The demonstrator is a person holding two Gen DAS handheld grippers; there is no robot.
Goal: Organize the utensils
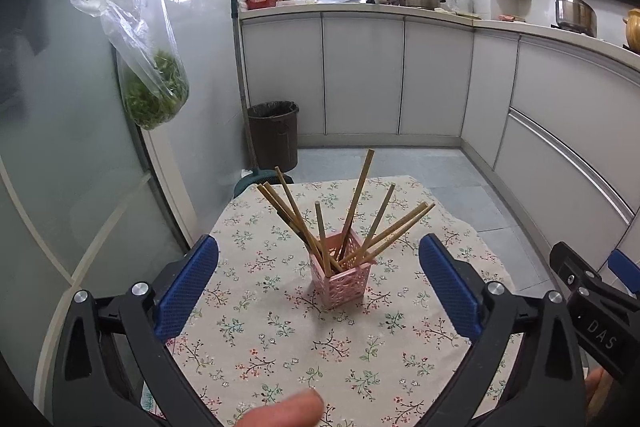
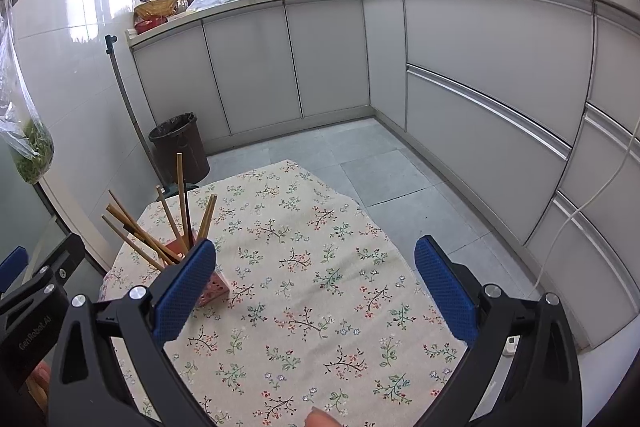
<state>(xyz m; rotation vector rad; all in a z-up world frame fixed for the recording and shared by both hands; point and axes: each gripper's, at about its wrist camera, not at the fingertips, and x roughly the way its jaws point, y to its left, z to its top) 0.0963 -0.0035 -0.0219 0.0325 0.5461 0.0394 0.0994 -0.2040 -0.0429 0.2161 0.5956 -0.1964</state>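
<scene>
With every chopstick point(image 1: 352, 223) already splayed in the pink holder point(image 1: 340, 277) on the floral counter point(image 1: 280, 339), both the left gripper point(image 1: 319, 259) and right gripper point(image 2: 315, 263) hang with jaws spread wide and empty, so pinch one stick low, near the holder's rim.

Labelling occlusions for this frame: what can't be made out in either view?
- Right wrist view: pink holder mostly hidden behind the right gripper's left finger.
- Both views: chopsticks' lower ends hidden inside the holder.
- Left wrist view: right gripper cut off by the right edge.
- Left wrist view: tablecloth's near edge hidden by the left gripper.
</scene>
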